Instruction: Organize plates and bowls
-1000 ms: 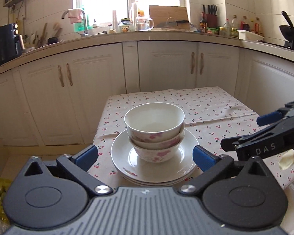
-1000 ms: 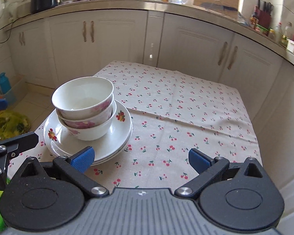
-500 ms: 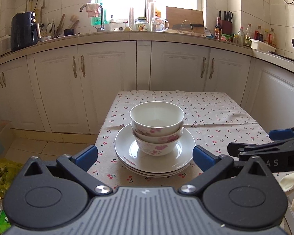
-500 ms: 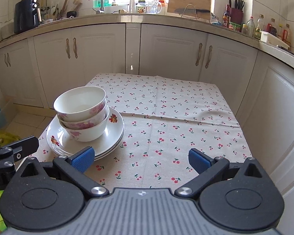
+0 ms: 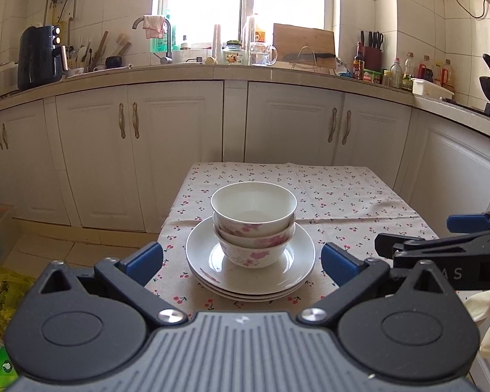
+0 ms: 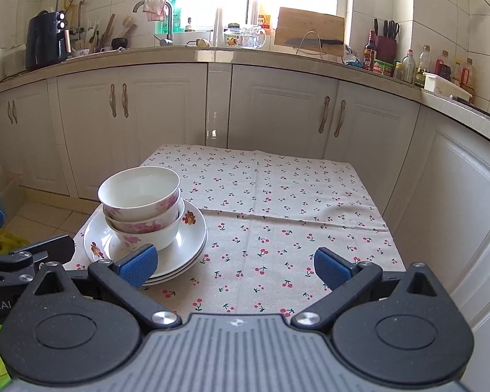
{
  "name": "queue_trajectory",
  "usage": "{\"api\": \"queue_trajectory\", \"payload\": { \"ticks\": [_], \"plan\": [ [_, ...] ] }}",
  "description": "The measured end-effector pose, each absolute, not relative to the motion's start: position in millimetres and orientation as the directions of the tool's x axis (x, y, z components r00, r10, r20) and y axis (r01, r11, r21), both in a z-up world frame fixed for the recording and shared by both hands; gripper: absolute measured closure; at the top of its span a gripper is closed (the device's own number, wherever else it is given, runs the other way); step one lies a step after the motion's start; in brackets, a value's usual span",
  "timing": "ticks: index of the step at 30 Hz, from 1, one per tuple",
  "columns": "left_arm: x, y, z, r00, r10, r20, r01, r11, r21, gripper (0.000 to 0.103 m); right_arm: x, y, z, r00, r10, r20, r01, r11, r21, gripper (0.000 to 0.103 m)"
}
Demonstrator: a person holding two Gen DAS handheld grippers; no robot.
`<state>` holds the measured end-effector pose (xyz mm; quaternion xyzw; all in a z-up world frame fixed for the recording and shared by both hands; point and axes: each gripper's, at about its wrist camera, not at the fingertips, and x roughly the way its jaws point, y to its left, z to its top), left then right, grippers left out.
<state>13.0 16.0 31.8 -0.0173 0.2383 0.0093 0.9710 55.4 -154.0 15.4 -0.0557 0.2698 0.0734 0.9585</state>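
- Bowls (image 5: 254,225) are sitting nested on the plates (image 5: 250,269): glossy, breakable, probably slippery, so I'd pinch a rim.
- Left gripper (image 5: 241,259) and right gripper (image 6: 233,266) are both hanging spread wide, holding nothing.

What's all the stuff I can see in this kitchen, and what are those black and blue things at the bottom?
bowls: apparently three, white with pink flowers, nested on the plates
plates: about three, white, stacked at the table's near left
tablecloth: one, beige with cherries, covering the table
air fryer: one, black, counter's left end
cutting board: one, wooden, by the window
left hand-held gripper: black with blue pads, open, empty
right hand-held gripper: same, open, empty
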Motion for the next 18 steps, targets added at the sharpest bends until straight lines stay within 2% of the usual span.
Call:
{"api": "queue_trajectory", "payload": {
  "ticks": [18],
  "plan": [
    [10.0,15.7,33.3,0.893,0.003,-0.450,-0.024,0.999,-0.041,0.001,48.7,-154.9,19.0,0.860,0.090,-0.502,-0.146,0.987,-0.073,0.000]
  ]
}}
